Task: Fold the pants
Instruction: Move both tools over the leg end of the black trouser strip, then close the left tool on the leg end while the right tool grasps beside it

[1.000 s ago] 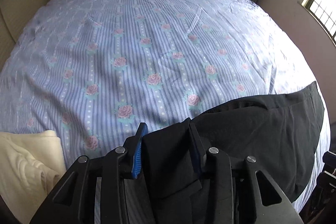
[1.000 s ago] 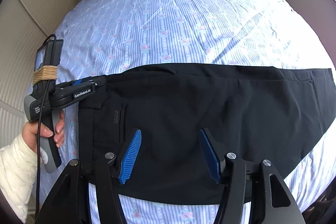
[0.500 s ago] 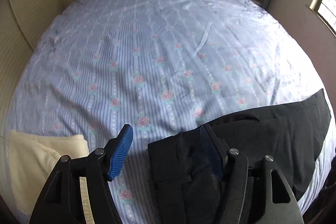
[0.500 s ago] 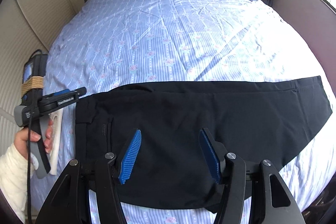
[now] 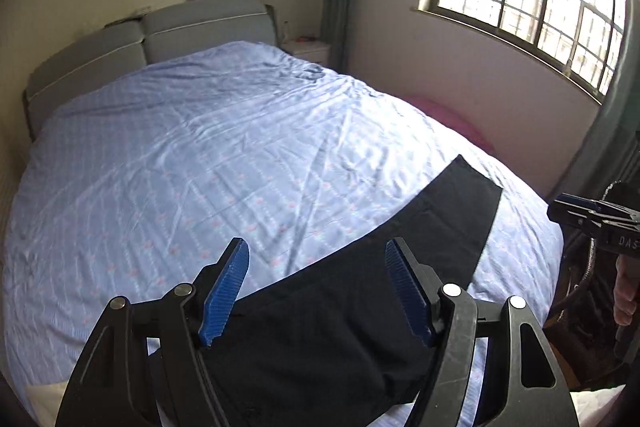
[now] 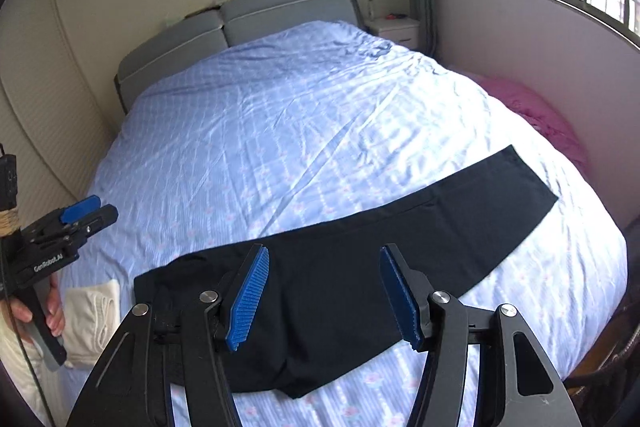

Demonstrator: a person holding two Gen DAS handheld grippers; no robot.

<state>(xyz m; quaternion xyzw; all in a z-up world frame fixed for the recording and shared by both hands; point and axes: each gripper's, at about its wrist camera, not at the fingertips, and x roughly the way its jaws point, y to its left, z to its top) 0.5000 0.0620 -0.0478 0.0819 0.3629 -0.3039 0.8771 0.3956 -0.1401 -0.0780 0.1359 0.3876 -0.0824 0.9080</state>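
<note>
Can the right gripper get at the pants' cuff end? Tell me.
Probably yes. The right gripper is open above the pants, and the cuff end lies flat on the bed with nothing on it or in between.

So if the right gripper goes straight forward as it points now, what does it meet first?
Probably the black pants: the open right gripper points down at their upper part, lying flat on the bed sheet. Depth is unclear.

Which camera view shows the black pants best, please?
The right wrist view: the pants lie there almost whole, from waist end to leg hem, flat on the bed. The left wrist view shows only the leg part; its own gripper hides the rest.
</note>
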